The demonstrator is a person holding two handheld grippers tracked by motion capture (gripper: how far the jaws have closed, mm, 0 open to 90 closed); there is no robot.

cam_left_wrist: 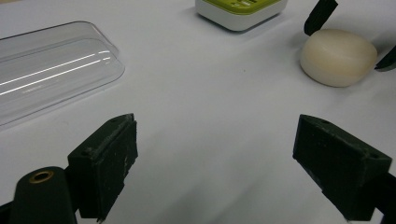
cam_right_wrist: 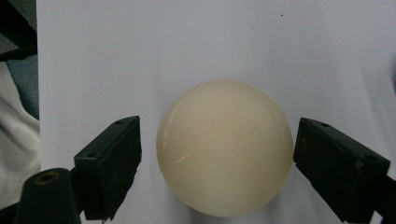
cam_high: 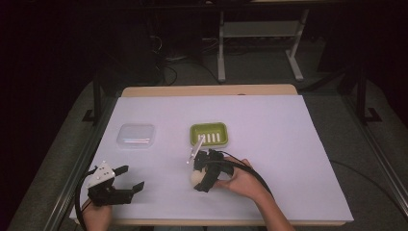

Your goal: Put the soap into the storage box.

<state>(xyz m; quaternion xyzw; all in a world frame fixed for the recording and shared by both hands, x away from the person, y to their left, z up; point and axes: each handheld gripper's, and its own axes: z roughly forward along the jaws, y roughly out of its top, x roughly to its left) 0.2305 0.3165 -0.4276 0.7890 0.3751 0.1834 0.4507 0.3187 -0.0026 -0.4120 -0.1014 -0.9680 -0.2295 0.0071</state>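
The right gripper (cam_right_wrist: 217, 154) has its two black jaws spread wide on either side of a smooth, cream-coloured rounded bar of soap (cam_right_wrist: 225, 147), which lies on the white table cover (cam_right_wrist: 187, 42). In the right gripper view one jaw looks to be just touching the soap's edge, while a narrow gap shows between the soap and the other; the jaws are released, not clamped. From the high view the right gripper (cam_high: 201, 179) sits near the front middle of the table, held by the person's right hand (cam_high: 238, 180), with the soap (cam_high: 195, 178) peeking out pale at its tip and a black cable looping back over the wrist.

Just beyond that, a little farther from the person, stands the lime-green rectangular soap dish with a white slotted insert (cam_high: 209, 134), apart from the soap. To its left, well apart, lies a clear plastic rectangular lid (cam_high: 136, 136), flat on the cover.

The left gripper (cam_high: 132, 180) is at the front left corner of the table, held by the left hand (cam_high: 96, 214), its jaws spread wide with nothing between them. In the left gripper view they frame bare white cover, with the clear lid (cam_left_wrist: 51, 70) off to one side and the soap (cam_left_wrist: 338, 57) and the dish's corner (cam_left_wrist: 240, 11) farther ahead.
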